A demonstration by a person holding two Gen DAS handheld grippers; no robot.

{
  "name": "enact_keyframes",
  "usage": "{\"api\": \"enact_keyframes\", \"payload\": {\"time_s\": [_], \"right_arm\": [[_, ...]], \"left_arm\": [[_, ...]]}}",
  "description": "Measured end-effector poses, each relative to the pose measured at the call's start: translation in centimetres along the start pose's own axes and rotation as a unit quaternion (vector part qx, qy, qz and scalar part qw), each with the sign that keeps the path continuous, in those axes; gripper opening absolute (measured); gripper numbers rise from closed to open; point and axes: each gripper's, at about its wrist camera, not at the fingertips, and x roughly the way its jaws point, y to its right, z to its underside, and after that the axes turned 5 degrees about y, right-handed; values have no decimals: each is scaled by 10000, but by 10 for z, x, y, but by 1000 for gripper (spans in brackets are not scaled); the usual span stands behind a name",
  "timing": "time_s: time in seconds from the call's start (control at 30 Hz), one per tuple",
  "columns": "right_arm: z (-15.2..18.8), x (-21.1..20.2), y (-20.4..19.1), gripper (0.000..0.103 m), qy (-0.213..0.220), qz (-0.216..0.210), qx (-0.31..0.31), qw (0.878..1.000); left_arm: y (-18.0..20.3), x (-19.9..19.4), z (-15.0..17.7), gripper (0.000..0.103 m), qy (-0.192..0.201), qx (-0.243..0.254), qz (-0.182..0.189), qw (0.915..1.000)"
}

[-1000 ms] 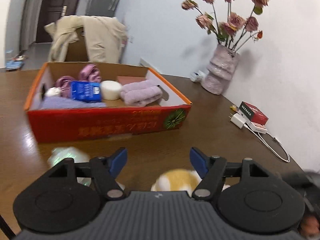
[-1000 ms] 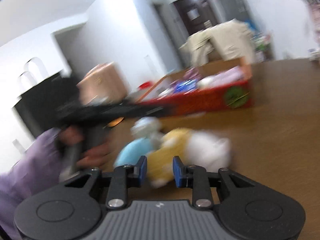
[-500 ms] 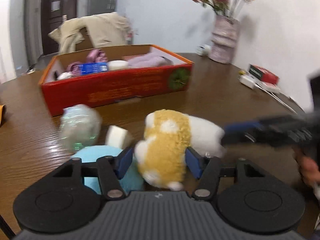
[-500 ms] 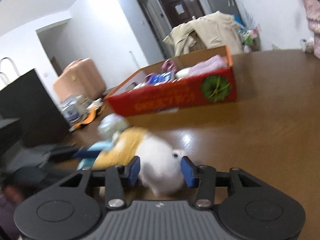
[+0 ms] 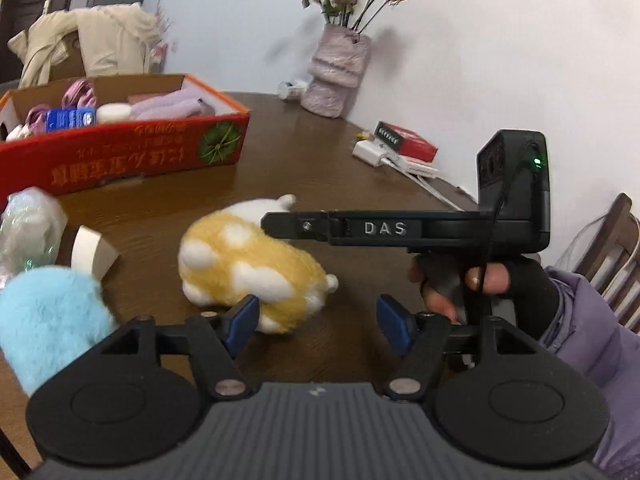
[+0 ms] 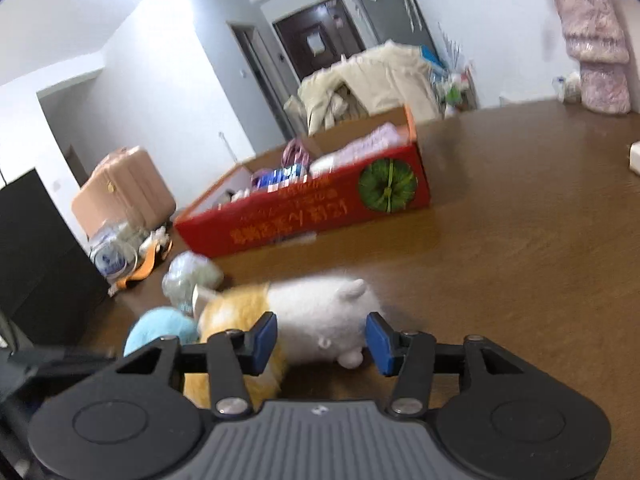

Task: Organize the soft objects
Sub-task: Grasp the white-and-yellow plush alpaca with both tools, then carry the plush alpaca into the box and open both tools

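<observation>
On the table (image 5: 320,168), right gripper (image 6: 321,338) has seemingly widened around the plush (image 6: 320,316).

Plush (image 5: 248,264) is lying on the table (image 5: 320,168), between ball (image 5: 44,316) at left and right gripper (image 5: 280,226) at right. Box (image 5: 120,156) is sitting behind it; vase (image 5: 336,72) is standing behind-right of box.

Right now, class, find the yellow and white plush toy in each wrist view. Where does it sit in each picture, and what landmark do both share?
Left wrist view: the plush toy lies on the table at centre, just beyond the left gripper's left finger.
Right wrist view: the plush toy lies low at centre, between the open fingers of the right gripper.
Shared landmark: the red box behind it.
</observation>
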Motion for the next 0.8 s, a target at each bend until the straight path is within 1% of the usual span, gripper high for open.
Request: {"api": "enact_keyframes", "payload": {"time_s": [0.07,0.13,0.2,0.27,0.33,0.37,0.4,0.43,0.5,0.57,0.6,0.63,0.67,0.73,0.77,0.8], "right_arm": [[-3,-12,-1,50,17,55,-62,10000],[-2,-24,-7,54,-33,-95,-316,9994],[2,-29,-16,64,-236,-298,-569,9977],[9,-33,-27,65,-414,-487,-772,9950],[18,-34,-37,64,-506,-579,-918,9928],[21,-32,-39,64,-550,-559,-997,9919],[23,-31,-40,61,-590,-441,-1076,9915],[24,-31,-39,61,-619,-249,-1142,9912],[19,-40,-28,62,-518,-45,-1024,9934],[15,-48,-18,62,-367,200,-964,9945],[12,-51,-15,61,-312,239,-898,9952],[10,-52,-13,61,-267,136,-820,9962],[6,-52,-10,61,-189,-59,-679,9975],[-2,-45,-3,61,-117,-298,-237,9992],[-5,-39,1,61,-175,-328,-41,9993],[-7,-32,3,60,-229,-252,102,9994]], "left_arm": [[-9,-6,-8,67,168,-71,-300,9994],[-26,-11,-19,67,392,-243,-640,9969],[-36,-8,-31,67,512,-401,-890,9939],[-38,6,-41,70,537,-421,-907,9935],[-37,27,-47,70,358,-453,-901,9943],[-35,39,-47,65,218,-392,-886,9951],[-34,47,-47,47,70,-381,-929,9949],[-34,52,-45,43,-84,-413,-947,9946],[-35,44,-41,38,-6,-690,-967,9929],[-34,30,-35,38,82,-905,-1059,9902],[-34,25,-31,39,154,-1000,-1044,9894],[-33,23,-29,39,194,-1063,-1023,9889],[-33,22,-29,41,221,-1132,-1062,9876],[-36,25,-32,43,256,-1209,-1145,9857],[-39,26,-32,43,210,-1307,-1172,9842],[-41,27,-32,47,173,-1425,-1146,9830]]}}
